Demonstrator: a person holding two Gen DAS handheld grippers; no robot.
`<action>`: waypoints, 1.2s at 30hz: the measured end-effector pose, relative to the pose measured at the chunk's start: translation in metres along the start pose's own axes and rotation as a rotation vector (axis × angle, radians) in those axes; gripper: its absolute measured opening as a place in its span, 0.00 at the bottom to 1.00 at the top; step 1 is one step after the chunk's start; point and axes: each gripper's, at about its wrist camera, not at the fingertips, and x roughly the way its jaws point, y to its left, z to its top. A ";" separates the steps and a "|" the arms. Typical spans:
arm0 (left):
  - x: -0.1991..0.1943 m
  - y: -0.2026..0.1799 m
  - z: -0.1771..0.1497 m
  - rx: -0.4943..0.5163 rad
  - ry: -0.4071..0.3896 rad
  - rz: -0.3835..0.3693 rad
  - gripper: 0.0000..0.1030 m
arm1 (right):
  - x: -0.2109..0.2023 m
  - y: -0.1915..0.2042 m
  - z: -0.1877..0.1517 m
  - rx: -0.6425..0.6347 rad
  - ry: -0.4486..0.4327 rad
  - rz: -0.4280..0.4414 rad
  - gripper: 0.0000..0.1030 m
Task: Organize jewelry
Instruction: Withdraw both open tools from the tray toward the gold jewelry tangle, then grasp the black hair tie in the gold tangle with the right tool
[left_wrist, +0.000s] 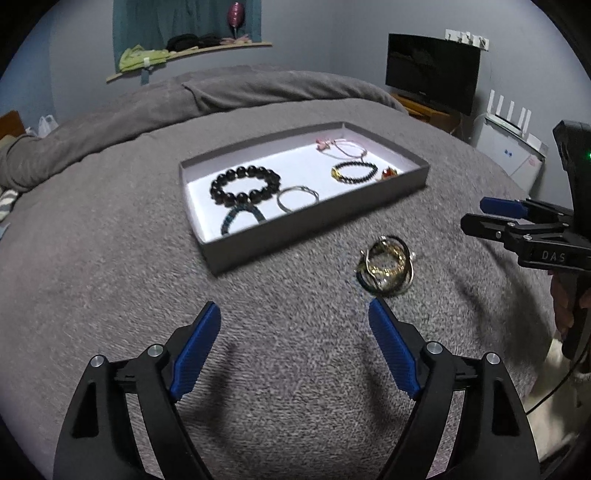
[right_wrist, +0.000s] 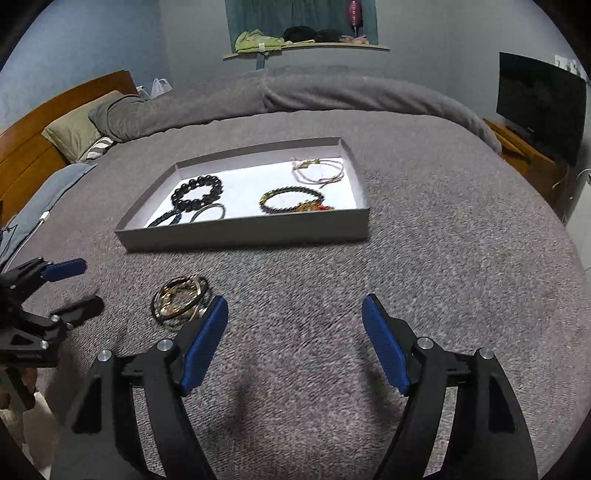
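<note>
Bangle pile (left_wrist: 386, 266): loose on blanket (left_wrist: 110, 258) just ahead of left gripper (left_wrist: 295, 314), short of tray (left_wrist: 236, 254); both left and right gripper (right_wrist: 294, 308) agape, empty; advise pinching one bangle, lifting clear of tangle.

Bed (right_wrist: 424, 258): covered by a grey textured blanket, it fills the middle of both views.
Duvet (right_wrist: 332, 90): a grey roll along the bed's far edge.
Headboard (right_wrist: 33, 136): brown wood, at the bed's left end.
Pillow (right_wrist: 79, 127): tan, against the headboard (a striped one peeks out under it).
Shelf (right_wrist: 306, 50): on the wall beyond the bed, holding green and dark cloth items.
Television (right_wrist: 541, 105): dark screen, right of the bed on a wooden stand (right_wrist: 524, 147).
Plastic bag (right_wrist: 160, 86): white, behind the headboard end of the bed.
</note>
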 end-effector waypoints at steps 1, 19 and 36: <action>0.001 -0.001 -0.001 0.005 0.002 0.007 0.80 | 0.001 0.002 -0.001 -0.002 0.002 0.007 0.72; 0.003 0.001 -0.012 0.009 0.007 -0.013 0.80 | 0.028 0.050 0.003 -0.017 0.074 0.156 0.26; -0.002 0.009 -0.013 -0.014 -0.002 -0.030 0.80 | 0.053 0.048 0.012 0.054 0.134 0.198 0.09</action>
